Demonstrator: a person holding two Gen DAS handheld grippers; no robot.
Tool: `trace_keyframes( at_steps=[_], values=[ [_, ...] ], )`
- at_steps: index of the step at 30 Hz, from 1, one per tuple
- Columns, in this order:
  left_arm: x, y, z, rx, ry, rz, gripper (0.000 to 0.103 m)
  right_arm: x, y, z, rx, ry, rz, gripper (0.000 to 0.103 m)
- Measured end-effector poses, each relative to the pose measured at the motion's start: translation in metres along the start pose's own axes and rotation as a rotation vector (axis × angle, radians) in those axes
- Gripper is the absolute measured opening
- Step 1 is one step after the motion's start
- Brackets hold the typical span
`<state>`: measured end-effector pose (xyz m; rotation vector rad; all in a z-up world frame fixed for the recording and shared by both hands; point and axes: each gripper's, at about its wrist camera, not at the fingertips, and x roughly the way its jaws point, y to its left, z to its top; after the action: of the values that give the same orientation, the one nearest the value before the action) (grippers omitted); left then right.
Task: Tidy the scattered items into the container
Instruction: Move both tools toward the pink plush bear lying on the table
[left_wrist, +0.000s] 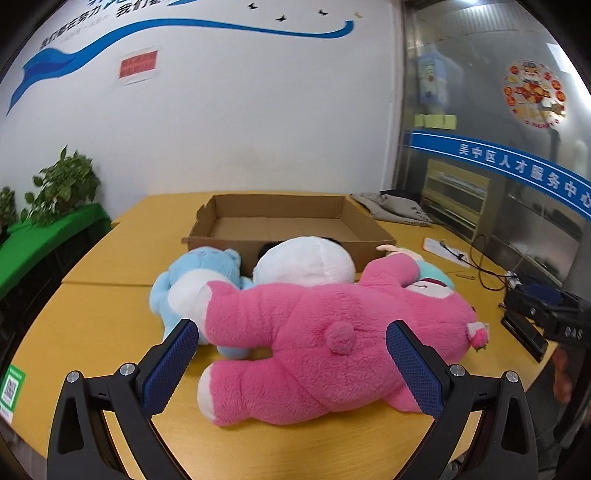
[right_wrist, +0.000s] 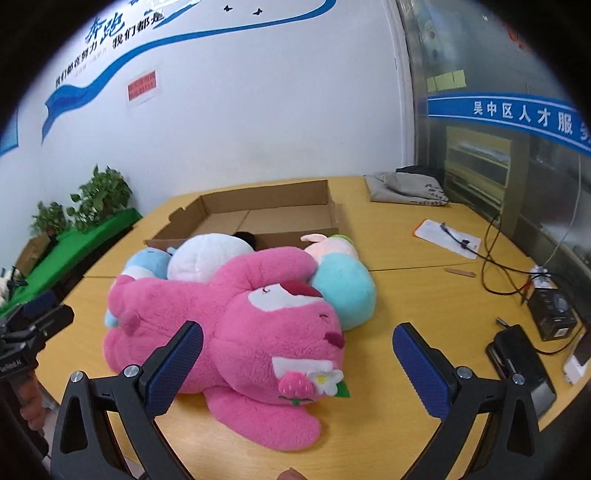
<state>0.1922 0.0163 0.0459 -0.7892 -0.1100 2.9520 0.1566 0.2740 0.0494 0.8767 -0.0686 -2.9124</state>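
Note:
A big pink plush bear (left_wrist: 332, 343) (right_wrist: 229, 325) lies face down on the yellow table, in front of a shallow open cardboard box (left_wrist: 280, 225) (right_wrist: 258, 214) that holds nothing. Behind the bear lie a light blue plush (left_wrist: 199, 280) (right_wrist: 146, 264), a white plush (left_wrist: 306, 260) (right_wrist: 203, 258) and a teal and pink plush (right_wrist: 343, 284) (left_wrist: 432, 275). My left gripper (left_wrist: 291, 332) is open, its jaws to either side of the bear's rear and tail. My right gripper (right_wrist: 297, 338) is open, its jaws to either side of the bear's head.
Black devices and cables (right_wrist: 546, 317) lie at the table's right edge, with a paper sheet (right_wrist: 447, 238) and a grey cloth bag (right_wrist: 410, 190) further back. Potted plants (left_wrist: 62, 184) on a green-covered stand are left of the table. A white wall stands behind the box.

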Motion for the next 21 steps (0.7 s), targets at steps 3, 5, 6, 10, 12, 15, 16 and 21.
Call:
trace_keyframes(
  at_steps=[3,5,6,10,12,15,16,21],
  values=[
    [0.010,0.000,-0.004,-0.025,0.030,0.016,0.103,0.001,0.008,-0.005,-0.026,0.024,-0.036,0.103],
    [0.015,0.001,-0.004,-0.032,0.042,0.001,0.103,0.003,0.011,-0.007,-0.039,0.031,-0.047,0.103],
    [0.018,0.001,-0.004,-0.034,0.047,-0.007,0.103,0.005,0.012,-0.008,-0.042,0.035,-0.053,0.103],
    [0.028,0.000,-0.001,-0.029,0.064,-0.039,0.103,0.016,0.015,-0.009,-0.055,0.064,-0.060,0.103],
    [0.034,0.000,0.001,-0.020,0.075,-0.052,0.103,0.023,0.017,-0.009,-0.058,0.079,-0.048,0.103],
    [0.045,0.001,0.005,-0.018,0.093,-0.074,0.103,0.035,0.020,-0.006,-0.058,0.102,-0.010,0.103],
    [0.048,0.001,0.006,-0.019,0.098,-0.082,0.103,0.039,0.020,-0.005,-0.058,0.107,-0.002,0.103],
    [0.059,-0.001,0.006,-0.008,0.112,-0.113,0.103,0.057,0.020,-0.001,-0.049,0.128,-0.004,0.103]
  ],
)
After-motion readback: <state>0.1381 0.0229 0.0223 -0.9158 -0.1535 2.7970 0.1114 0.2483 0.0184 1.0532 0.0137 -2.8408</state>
